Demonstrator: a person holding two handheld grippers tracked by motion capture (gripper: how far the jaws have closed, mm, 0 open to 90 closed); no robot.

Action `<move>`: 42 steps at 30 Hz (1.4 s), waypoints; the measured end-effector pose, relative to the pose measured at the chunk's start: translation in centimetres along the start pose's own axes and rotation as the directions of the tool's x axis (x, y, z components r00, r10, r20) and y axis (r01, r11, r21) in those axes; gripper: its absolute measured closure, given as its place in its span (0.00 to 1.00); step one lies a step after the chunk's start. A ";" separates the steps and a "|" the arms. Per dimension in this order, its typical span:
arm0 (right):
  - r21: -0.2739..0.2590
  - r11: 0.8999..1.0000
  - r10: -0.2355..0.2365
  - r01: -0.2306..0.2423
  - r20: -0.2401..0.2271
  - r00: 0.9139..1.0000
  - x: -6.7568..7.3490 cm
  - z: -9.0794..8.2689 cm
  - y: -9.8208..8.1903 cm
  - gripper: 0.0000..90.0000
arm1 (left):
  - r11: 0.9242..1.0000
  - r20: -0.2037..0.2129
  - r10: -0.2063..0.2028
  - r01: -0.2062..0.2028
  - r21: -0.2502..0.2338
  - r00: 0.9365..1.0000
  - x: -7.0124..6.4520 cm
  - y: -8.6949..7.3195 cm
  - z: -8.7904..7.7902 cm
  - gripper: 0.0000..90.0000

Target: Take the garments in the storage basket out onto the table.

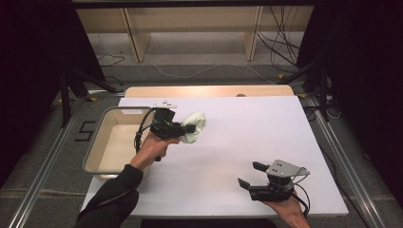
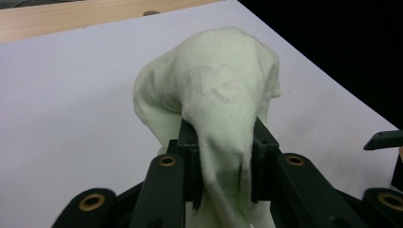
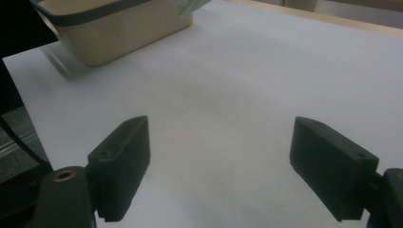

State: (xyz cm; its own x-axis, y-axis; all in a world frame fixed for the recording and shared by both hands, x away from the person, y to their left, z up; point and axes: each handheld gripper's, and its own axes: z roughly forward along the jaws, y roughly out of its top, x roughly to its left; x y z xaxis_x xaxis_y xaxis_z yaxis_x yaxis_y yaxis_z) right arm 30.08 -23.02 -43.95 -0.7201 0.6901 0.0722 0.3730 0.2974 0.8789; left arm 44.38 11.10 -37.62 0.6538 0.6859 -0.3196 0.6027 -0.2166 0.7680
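A pale green cloth (image 1: 196, 126) hangs bunched from my left gripper (image 1: 190, 128), which is shut on it just right of the beige tub (image 1: 97, 142) and above the white board. In the left gripper view the cloth (image 2: 214, 90) is pinched between the two black jaws of my left gripper (image 2: 222, 161) and droops over them. My right gripper (image 1: 251, 174) stands open near the board's front right, with nothing between its fingers. In the right gripper view my right gripper (image 3: 218, 166) has its jaws wide apart over bare white board, and the tub (image 3: 109, 28) stands far off at the top left.
The white board (image 1: 247, 137) covers a wooden table (image 1: 209, 90). The tub looks empty inside. Wooden shelving (image 1: 190, 28) and loose cables (image 1: 280, 47) lie on the floor beyond the table. Metal rails (image 1: 342, 156) run along both sides.
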 end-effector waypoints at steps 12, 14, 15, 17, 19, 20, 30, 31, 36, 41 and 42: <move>-0.002 1.000 0.002 -0.002 -0.002 1.000 0.0 0.1 0.0 0.24 | 0.999 0.006 0.002 -0.003 0.034 1.000 -0.7 -0.7 2.7 0.80; 0.003 1.000 -0.001 0.001 -0.002 1.000 0.1 0.1 0.0 0.25 | 0.999 0.017 0.004 -0.004 0.045 1.000 -0.7 -0.8 3.3 0.80; 0.005 1.000 0.000 0.000 -0.002 1.000 0.1 0.1 0.0 0.24 | 0.999 0.017 0.010 -0.011 0.053 1.000 -0.8 -0.9 3.6 0.80; 0.006 1.000 0.002 -0.002 -0.002 1.000 0.1 0.1 0.0 0.25 | 0.998 0.014 0.020 -0.021 0.064 1.000 -1.0 -1.2 4.2 0.80; 0.008 1.000 0.002 -0.002 -0.002 1.000 0.1 0.1 0.0 0.24 | 0.997 0.015 0.025 -0.026 0.075 1.000 -1.1 -1.4 4.7 0.80; 0.006 1.000 0.005 -0.005 -0.005 1.000 0.1 0.1 0.0 0.24 | 0.997 0.014 0.025 -0.026 0.077 1.000 -1.1 -1.5 4.9 0.80; 0.005 1.000 0.004 -0.003 -0.007 1.000 0.0 0.1 0.0 0.25 | 0.994 0.009 0.032 -0.033 0.100 0.999 -1.3 -2.0 6.9 0.79; 0.005 1.000 0.004 -0.003 -0.007 1.000 0.0 0.1 0.0 0.25 | 0.994 0.007 0.037 -0.037 0.104 0.999 -1.3 -2.0 7.1 0.79; 0.004 1.000 0.005 -0.005 -0.009 1.000 0.1 0.1 0.0 0.24 | 0.992 -0.005 0.042 -0.042 0.118 0.999 -1.3 -2.4 8.1 0.79; 0.005 1.000 0.003 -0.003 -0.009 1.000 0.1 0.1 0.0 0.24 | 0.991 -0.021 0.044 -0.041 0.127 0.999 -1.2 -2.8 8.8 0.79; 0.005 1.000 0.003 -0.003 -0.009 1.000 0.1 0.1 0.0 0.24 | 0.991 -0.024 0.046 -0.042 0.128 0.999 -1.2 -2.8 8.9 0.78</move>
State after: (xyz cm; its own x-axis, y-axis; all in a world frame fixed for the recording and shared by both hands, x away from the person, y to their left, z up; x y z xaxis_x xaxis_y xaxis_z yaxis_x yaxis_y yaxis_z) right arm 30.08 -22.88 -44.04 -0.7240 0.6853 0.0792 0.3785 0.2986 0.8761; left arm 45.97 4.76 -44.36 0.6693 0.6920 -0.2706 0.6283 -0.3327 0.7033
